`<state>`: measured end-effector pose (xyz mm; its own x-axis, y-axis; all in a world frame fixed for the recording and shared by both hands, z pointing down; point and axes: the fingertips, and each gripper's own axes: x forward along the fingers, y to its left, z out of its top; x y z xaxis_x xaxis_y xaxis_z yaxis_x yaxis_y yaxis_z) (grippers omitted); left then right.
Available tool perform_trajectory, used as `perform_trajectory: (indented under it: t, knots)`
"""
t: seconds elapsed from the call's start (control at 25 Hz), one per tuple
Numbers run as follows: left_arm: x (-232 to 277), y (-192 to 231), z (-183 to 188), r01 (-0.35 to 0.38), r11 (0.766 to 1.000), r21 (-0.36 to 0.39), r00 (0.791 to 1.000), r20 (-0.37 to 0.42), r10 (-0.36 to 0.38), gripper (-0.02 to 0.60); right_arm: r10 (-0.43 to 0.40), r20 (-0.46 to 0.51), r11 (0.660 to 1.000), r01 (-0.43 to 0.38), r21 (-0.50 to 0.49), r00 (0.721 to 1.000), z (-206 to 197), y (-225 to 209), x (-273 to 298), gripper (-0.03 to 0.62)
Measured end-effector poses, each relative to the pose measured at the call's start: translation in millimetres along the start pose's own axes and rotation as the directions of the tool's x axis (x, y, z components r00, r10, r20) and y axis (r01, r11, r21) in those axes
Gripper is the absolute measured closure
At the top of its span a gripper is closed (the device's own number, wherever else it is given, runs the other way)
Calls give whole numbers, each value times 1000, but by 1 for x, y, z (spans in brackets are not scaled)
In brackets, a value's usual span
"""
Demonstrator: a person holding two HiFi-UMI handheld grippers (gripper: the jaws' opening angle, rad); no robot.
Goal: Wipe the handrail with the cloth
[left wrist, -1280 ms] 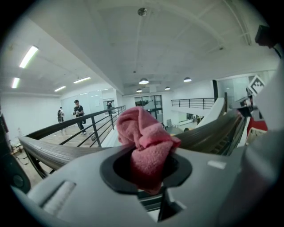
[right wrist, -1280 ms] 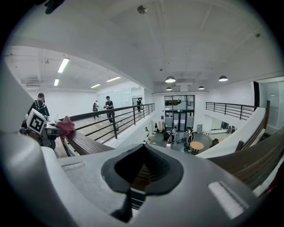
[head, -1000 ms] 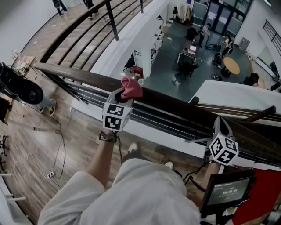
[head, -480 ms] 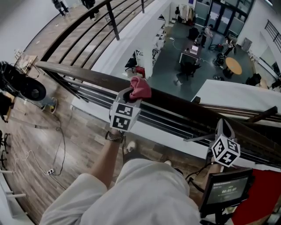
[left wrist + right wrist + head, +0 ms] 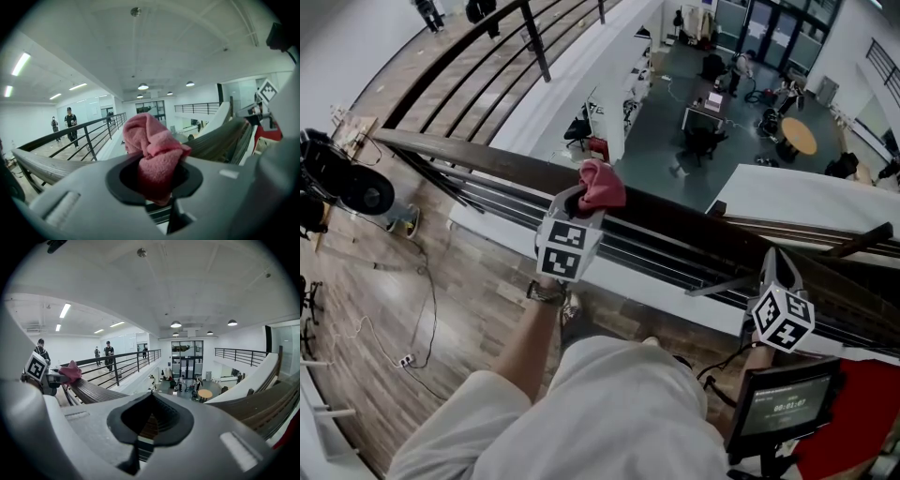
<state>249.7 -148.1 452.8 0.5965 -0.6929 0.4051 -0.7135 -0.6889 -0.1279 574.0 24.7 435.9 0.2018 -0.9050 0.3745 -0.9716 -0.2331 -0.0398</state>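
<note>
1. The light is bright, even and white. It comes from ceiling strip lights [image 5: 21, 63] and round ceiling lamps [image 5: 176, 324].
2. In the head view the wooden floor [image 5: 384, 309] carries only faint, soft shadows, with no glare.
3. Both gripper views are fisheye, with black corners and the handrail [image 5: 93, 390] bent into a curve.
4. The left gripper [image 5: 159, 187] is blurred close to the lens. The pink cloth [image 5: 157, 154] is softly focused, and its lower folds are shadowed.
5. The right gripper [image 5: 151, 427] is likewise out of focus, while the far hall looks sharper.
6. Straight lines in the head view bow toward its edges.
</note>
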Motion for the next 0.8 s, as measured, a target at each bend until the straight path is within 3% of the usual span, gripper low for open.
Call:
perform_trajectory:
  t: [0.56,0.8]
  knots:
    - [20,-95,25,111,994,17,994,20,-111,485,13,23,998,-14,54,1000,6,-42,-3,592]
    - [30,-141,38,160,987,26,986,33,-161,485,40,7,999,-40,11,999,5,-40,-2,592]
